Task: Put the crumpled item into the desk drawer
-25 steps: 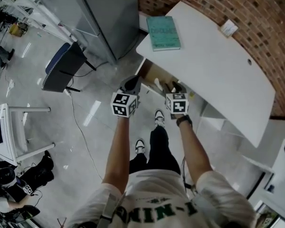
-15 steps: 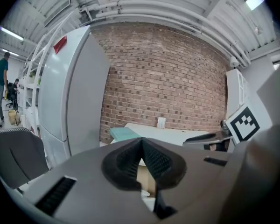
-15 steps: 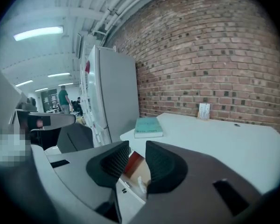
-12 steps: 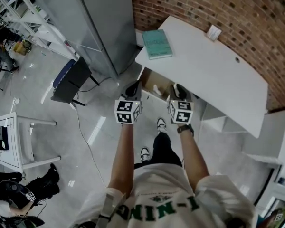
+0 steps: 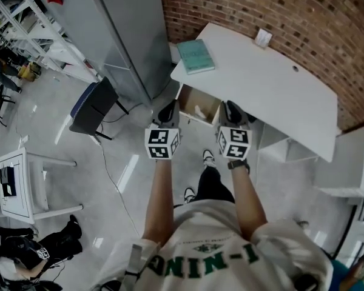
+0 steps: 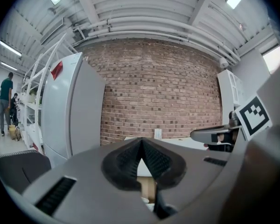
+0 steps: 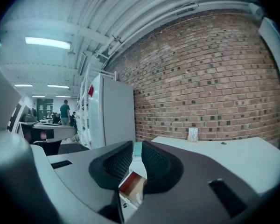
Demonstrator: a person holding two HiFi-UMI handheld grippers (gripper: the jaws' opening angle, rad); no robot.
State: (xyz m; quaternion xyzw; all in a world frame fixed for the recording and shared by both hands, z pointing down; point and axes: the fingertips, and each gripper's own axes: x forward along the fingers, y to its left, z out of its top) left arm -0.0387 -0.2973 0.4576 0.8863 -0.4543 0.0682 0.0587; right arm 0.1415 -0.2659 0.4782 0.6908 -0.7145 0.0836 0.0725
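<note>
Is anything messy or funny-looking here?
Only the wooden drawer under the white desk: it hangs pulled out, with something small and white inside. The teal book lies flat near the desk's corner, nothing spilled.

the open brown wooden drawer (image 5: pixel 197 105) runs back under the white desk top (image 5: pixel 273 96), so its rear part is hidden. a small pale scrap (image 5: pixel 199 111) inside it is too small to tell what it is. the print on the teal book (image 5: pixel 195 56) cannot be read, and the small white card-like thing (image 5: pixel 262 37) by the red brick wall (image 5: pixel 279 11) is too small to identify. a person in dark clothes (image 5: pixel 30 253) is cut off by the lower left edge.
</note>
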